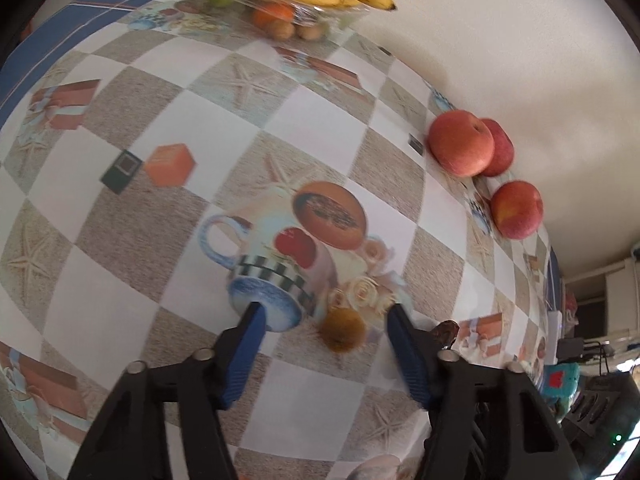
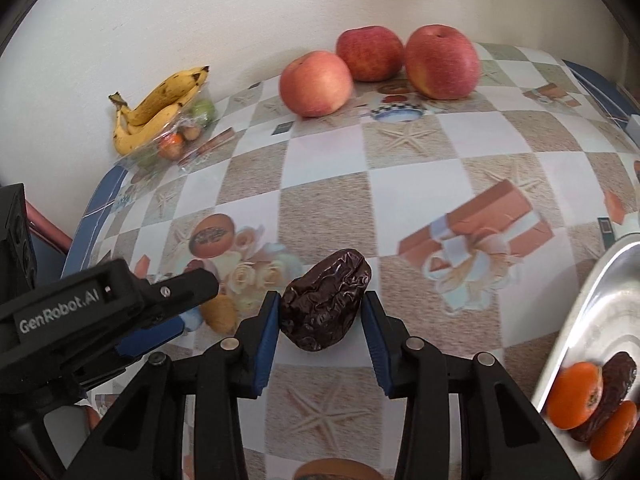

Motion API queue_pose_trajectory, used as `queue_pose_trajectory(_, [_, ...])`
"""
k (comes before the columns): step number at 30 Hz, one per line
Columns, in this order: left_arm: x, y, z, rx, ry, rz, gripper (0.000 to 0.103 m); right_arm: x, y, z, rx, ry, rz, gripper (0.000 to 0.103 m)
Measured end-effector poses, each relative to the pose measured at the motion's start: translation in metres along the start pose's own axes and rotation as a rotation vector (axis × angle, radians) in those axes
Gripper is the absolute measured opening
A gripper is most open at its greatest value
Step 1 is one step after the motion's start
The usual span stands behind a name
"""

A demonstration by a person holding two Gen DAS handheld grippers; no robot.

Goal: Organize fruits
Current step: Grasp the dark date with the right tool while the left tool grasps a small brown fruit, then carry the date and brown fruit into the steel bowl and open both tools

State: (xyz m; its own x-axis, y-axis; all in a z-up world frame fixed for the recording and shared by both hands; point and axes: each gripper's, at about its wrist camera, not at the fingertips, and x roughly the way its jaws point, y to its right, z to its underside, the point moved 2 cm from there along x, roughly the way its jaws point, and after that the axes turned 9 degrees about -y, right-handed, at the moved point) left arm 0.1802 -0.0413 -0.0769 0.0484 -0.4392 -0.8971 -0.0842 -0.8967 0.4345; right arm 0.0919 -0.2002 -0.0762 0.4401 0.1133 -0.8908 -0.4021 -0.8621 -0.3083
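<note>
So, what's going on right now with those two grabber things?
Left hand-held gripper open around a small brown fruit. Right hand-held gripper holding a dark date. Metal tray at right; path looks clear.

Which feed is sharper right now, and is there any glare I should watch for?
Right wrist view is sharper: the date between the right gripper fingers shows crisp wrinkles, with mild glare on the metal tray. Left wrist view is motion-blurred: the kiwi and tablecloth print smear; both bend at the edges.
</note>
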Motion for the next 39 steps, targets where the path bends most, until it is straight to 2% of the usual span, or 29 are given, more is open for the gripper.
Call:
queue_pose_trajectory(2, [0.002,0.003,0.002,0.011,-0.006,-0.002,0.046,-0.002,0.004,0.0,0.003,-0.001,0.005,0.042])
queue_pose_trajectory(5, [0.005,0.005,0.003,0.014,-0.012,-0.005,0.036,-0.001,0.008,0.002,0.006,-0.008,0.021,0.04])
queue_pose_trajectory(10, [0.007,0.004,0.006,0.004,-0.021,0.011,0.026,-0.003,0.008,0.003,-0.007,-0.01,0.034,0.04])
queue_pose_trajectory(21, [0.002,0.008,0.025,-0.001,-0.039,-0.013,0.026,-0.015,0.0,0.017,-0.052,-0.015,0.072,0.039])
queue_pose_trajectory(28, [-0.013,0.002,0.046,-0.002,-0.034,-0.028,0.026,-0.04,-0.009,0.031,-0.119,0.011,0.093,0.039])
queue_pose_trajectory(39, [-0.045,-0.006,0.077,-0.034,-0.025,0.055,0.026,-0.081,-0.016,0.049,-0.151,0.06,0.088,0.039])
